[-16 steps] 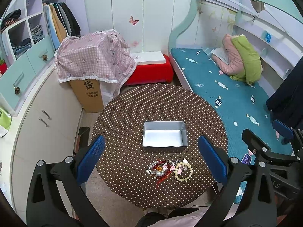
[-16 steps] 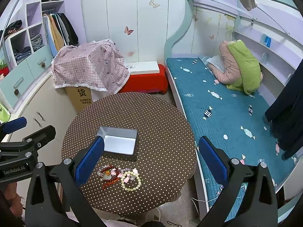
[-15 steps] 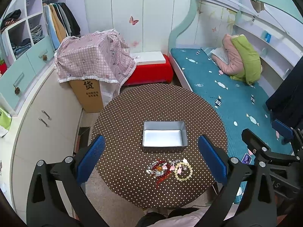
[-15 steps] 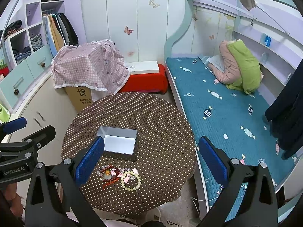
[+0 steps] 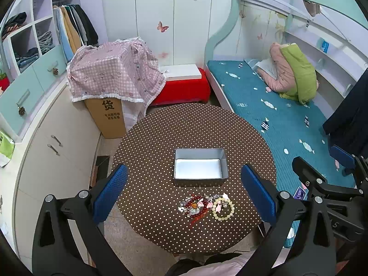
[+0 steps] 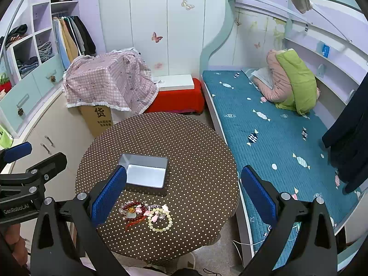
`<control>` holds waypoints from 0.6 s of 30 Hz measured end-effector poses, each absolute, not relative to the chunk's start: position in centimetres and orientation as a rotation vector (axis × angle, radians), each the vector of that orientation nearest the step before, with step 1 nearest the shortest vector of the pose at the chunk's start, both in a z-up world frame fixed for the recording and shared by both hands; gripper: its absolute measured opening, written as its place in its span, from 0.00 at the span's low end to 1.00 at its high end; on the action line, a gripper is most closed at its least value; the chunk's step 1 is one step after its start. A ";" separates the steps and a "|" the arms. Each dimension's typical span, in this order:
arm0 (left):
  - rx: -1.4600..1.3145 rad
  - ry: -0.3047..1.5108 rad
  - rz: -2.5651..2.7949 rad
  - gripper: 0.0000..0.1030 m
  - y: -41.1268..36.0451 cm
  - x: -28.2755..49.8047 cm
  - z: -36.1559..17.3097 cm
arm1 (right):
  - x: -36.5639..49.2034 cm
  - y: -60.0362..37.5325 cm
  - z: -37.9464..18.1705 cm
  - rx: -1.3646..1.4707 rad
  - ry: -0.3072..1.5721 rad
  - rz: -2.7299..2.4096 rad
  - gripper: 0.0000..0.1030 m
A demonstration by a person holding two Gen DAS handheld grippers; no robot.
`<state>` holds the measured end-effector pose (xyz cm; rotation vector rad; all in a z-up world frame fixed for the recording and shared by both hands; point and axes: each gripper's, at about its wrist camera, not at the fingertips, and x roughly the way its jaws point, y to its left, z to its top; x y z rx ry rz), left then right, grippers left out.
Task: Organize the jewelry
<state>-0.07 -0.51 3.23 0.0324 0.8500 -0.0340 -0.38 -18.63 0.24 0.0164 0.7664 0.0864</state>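
Observation:
A pile of jewelry lies near the front of the round dotted table (image 5: 161,133): a dark red bead bracelet with a red tassel (image 5: 195,208) and a pale cream bead bracelet (image 5: 223,209), with small pink charms between them. An empty grey metal tin (image 5: 199,167) stands behind the pile. My left gripper (image 5: 184,195) is open and empty, high above the pile. My right gripper (image 6: 184,195) is open and empty, above the table's right front part; the pile (image 6: 147,214) and tin (image 6: 145,175) lie to its left.
A bed with a teal cover (image 5: 287,115) runs along the table's right side. A cardboard box under a pink checked cloth (image 5: 110,78) and a red stool (image 5: 184,89) stand behind the table. White cupboards (image 5: 46,147) line the left.

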 end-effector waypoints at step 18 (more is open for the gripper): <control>-0.027 0.912 -0.098 0.95 0.7 0.1 1.2 | 0.4 -17.8 -1.2 0.040 0.841 0.113 0.93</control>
